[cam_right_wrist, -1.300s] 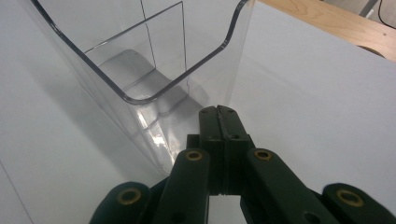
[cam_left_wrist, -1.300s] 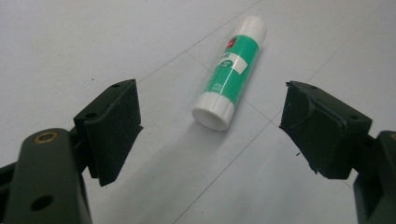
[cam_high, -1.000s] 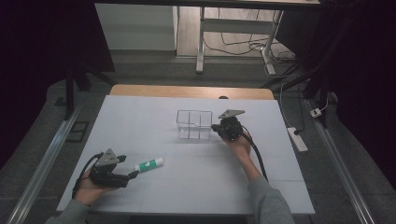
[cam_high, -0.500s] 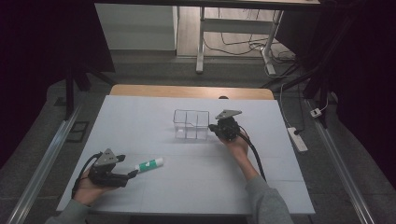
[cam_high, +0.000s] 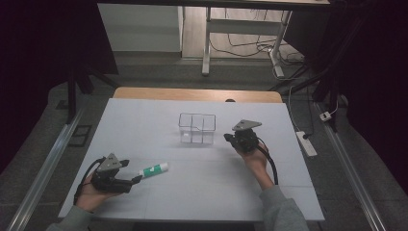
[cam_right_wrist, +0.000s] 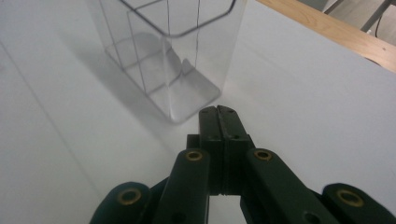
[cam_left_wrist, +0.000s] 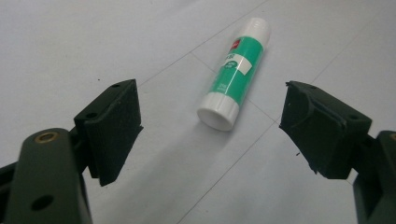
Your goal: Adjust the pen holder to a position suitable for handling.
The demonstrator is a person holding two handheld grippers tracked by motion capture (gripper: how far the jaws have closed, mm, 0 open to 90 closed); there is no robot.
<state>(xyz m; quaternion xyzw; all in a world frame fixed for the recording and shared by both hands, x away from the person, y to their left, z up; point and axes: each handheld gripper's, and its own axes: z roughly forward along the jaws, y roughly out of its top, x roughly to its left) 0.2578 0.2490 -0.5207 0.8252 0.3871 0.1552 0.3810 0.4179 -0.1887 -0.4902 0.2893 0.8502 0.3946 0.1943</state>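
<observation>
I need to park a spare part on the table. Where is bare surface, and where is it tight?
Widest bare stretch: between the glue stick and the right claw, running to the near edge. The far left, beyond the clear organizer, is also bare. Tight spots: between organizer and right claw, and the left claw at the glue stick.

White table (cam_high: 202, 192), power strip (cam_high: 306, 143) on floor – cables (cam_high: 250, 45) beyond

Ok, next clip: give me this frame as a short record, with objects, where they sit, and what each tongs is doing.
surface: white table
glue stick: lying flat, just ahead of the left tongs, not gripped
clear box: upright, divided into compartments, nothing seen inside
left tongs: open, jaws wide, pointed at the glue stick
right tongs: shut on nothing, tip close to the clear box's corner
</observation>
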